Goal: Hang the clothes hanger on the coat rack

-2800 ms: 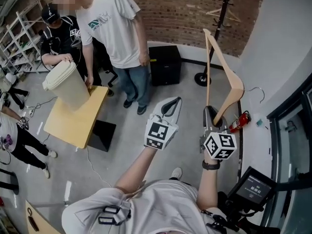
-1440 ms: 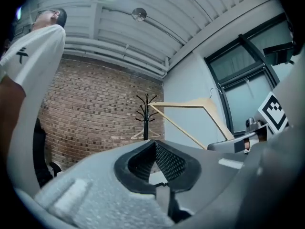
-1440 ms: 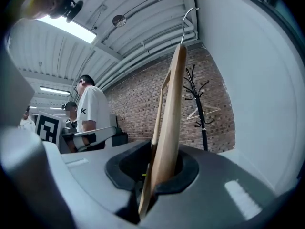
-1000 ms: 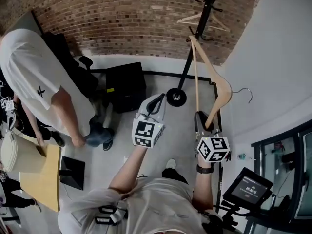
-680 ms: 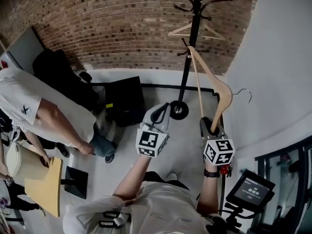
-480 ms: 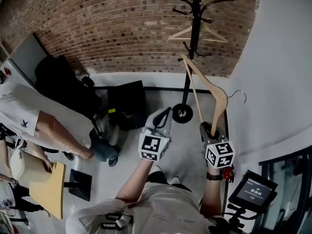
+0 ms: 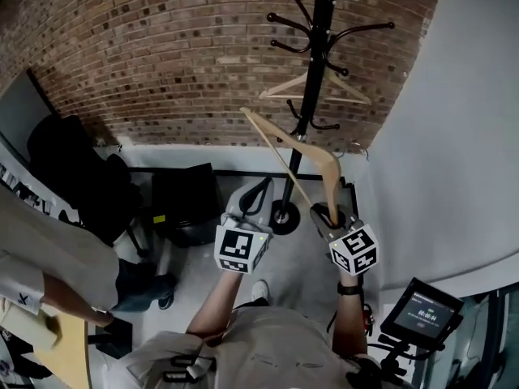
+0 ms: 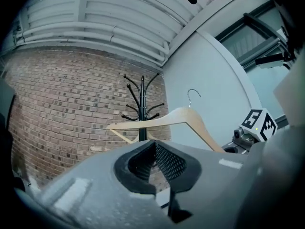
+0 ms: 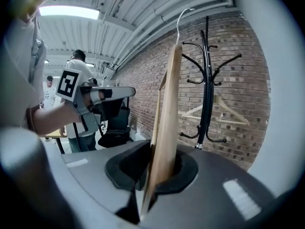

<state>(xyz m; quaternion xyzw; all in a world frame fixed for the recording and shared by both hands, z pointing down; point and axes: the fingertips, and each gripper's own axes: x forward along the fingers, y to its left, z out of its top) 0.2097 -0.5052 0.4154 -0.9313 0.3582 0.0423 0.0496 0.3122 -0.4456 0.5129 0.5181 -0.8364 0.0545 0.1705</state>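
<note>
While right hand-held gripper (image 7: 324, 214) clamps hanger (image 7: 284, 134), coat rack (image 7: 318, 47) nearer, left hand-held gripper (image 7: 261, 189) closed empty.

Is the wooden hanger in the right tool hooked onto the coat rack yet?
No, the right tool grips the wooden hanger upright, and its wire hook is free in the air left of the coat rack.

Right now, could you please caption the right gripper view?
Right gripper clamps a wooden hanger by one end, facing the black coat rack.
</note>
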